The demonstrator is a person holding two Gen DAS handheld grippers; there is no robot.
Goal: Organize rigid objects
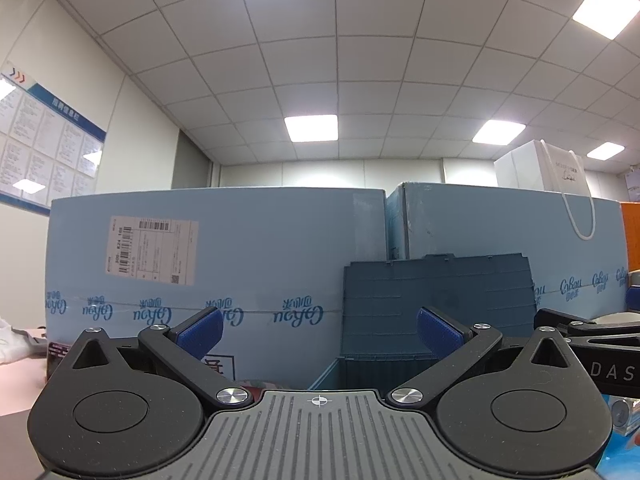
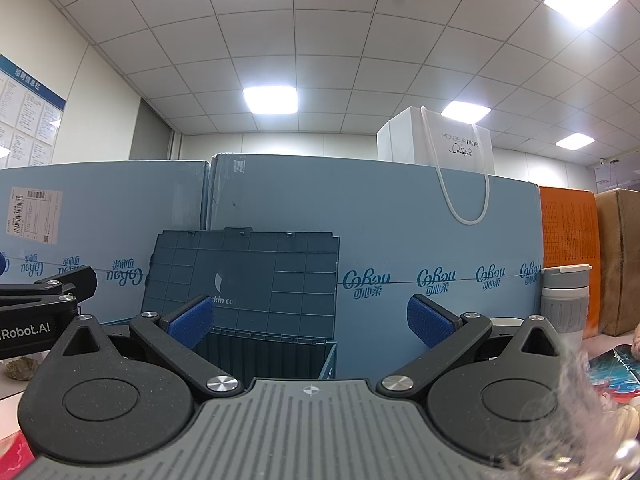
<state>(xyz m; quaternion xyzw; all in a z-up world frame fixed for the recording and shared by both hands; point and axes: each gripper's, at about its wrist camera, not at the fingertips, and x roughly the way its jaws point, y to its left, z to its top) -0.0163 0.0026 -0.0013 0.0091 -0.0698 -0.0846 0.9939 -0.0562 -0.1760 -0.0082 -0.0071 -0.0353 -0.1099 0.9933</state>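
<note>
A dark blue plastic storage box (image 1: 436, 304) stands open ahead, its ribbed lid upright against big light blue cartons; it also shows in the right wrist view (image 2: 248, 284). My left gripper (image 1: 319, 330) is open and empty, its blue pads spread just in front of the box. My right gripper (image 2: 310, 320) is open and empty, level with the box's right edge. Each gripper shows at the other view's edge: the right one (image 1: 588, 332), the left one (image 2: 40, 300). Small items lie low and mostly hidden: a brownish lump (image 2: 20, 368), a colourful flat item (image 2: 616, 364).
Light blue cartons (image 1: 220, 264) wall off the back. A white paper bag (image 2: 440, 144) sits on top of them. An orange box (image 2: 568, 232), a brown carton (image 2: 620, 260) and a grey-white cup (image 2: 566, 300) stand at right. The tabletop (image 1: 20, 384) is pinkish.
</note>
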